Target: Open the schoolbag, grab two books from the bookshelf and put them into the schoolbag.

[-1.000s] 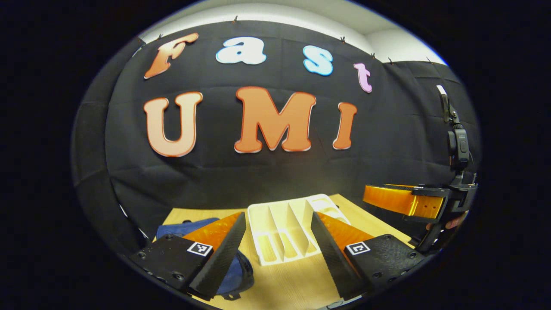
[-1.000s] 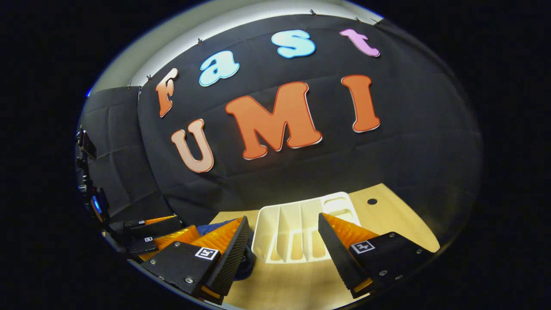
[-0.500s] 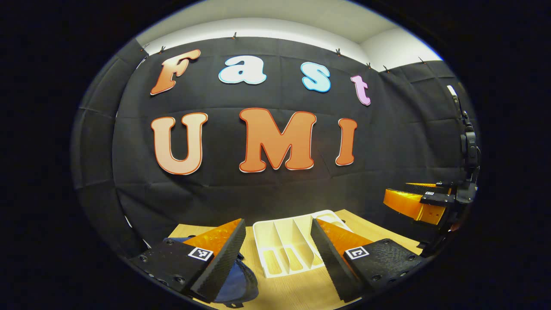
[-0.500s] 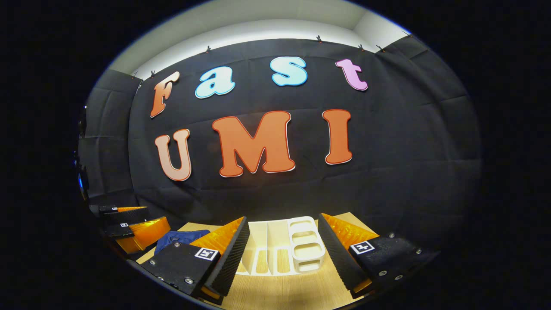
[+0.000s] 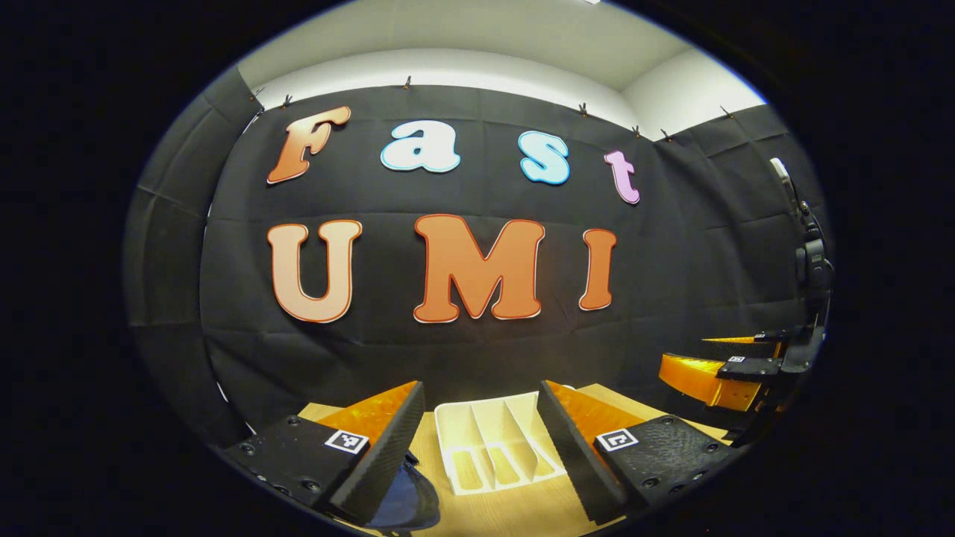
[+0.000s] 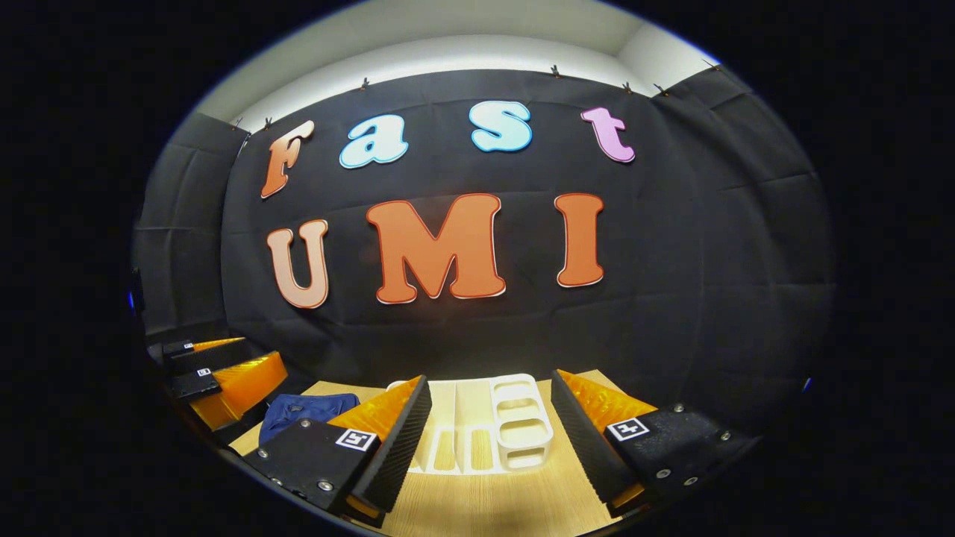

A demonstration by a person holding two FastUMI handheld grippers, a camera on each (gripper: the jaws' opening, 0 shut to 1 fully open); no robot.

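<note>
Both tongs, left (image 5: pixel 481 447) and right (image 6: pixel 489 440), wide and empty; soft, floppy schoolbag (image 6: pixel 306 410), best gripped at zipper pull.

You see a light wood-grain table (image 6: pixel 492 503). A white bookshelf (image 6: pixel 515 432) with upright dividers lies directly on it near the black cloth wall. A blue schoolbag (image 6: pixel 310 410) rests on the tabletop beside the bookshelf; contact between them cannot be confirmed.
</note>
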